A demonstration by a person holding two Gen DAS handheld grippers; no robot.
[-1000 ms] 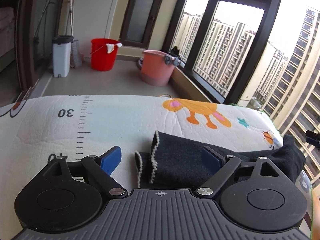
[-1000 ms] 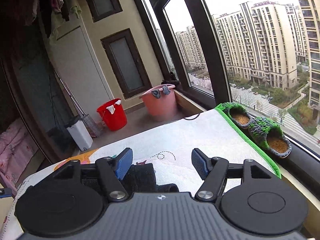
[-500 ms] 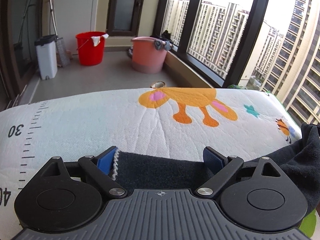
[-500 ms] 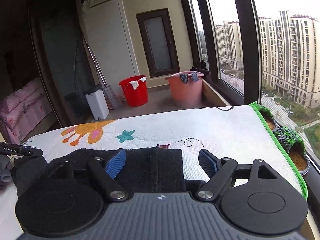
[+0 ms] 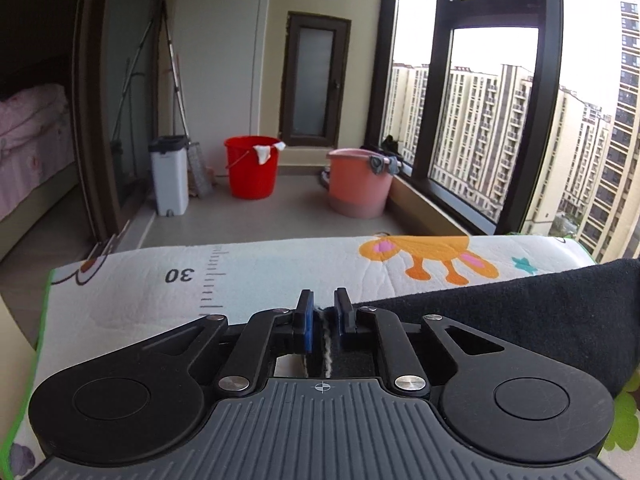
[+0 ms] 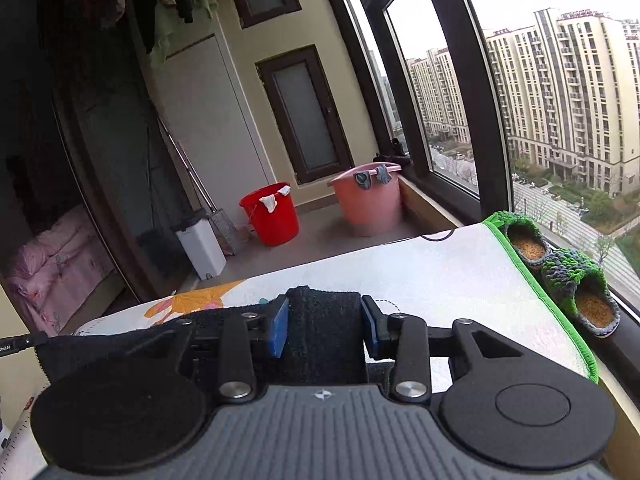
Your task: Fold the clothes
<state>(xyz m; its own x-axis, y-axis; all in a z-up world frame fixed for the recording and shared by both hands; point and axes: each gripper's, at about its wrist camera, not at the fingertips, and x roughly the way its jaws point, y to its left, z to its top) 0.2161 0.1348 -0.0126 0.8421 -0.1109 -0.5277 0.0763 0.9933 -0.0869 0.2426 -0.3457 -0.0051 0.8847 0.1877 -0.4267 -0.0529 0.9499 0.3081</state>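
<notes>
The dark cloth (image 5: 500,312) lies on the padded desk (image 5: 260,276). The left tongs (image 5: 323,312) have just closed, pinching its stitched edge; the right tongs (image 6: 324,320) have closed around a thick fold at 12 o'clock. Risk: the thin edge slips free when lifted.

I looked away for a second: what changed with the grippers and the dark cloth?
Both hand-held grippers have just closed: left hand-held gripper on the dark cloth at its stitched edge, right hand-held gripper on a thick fold. The cloth stays on the printed mat.
</notes>
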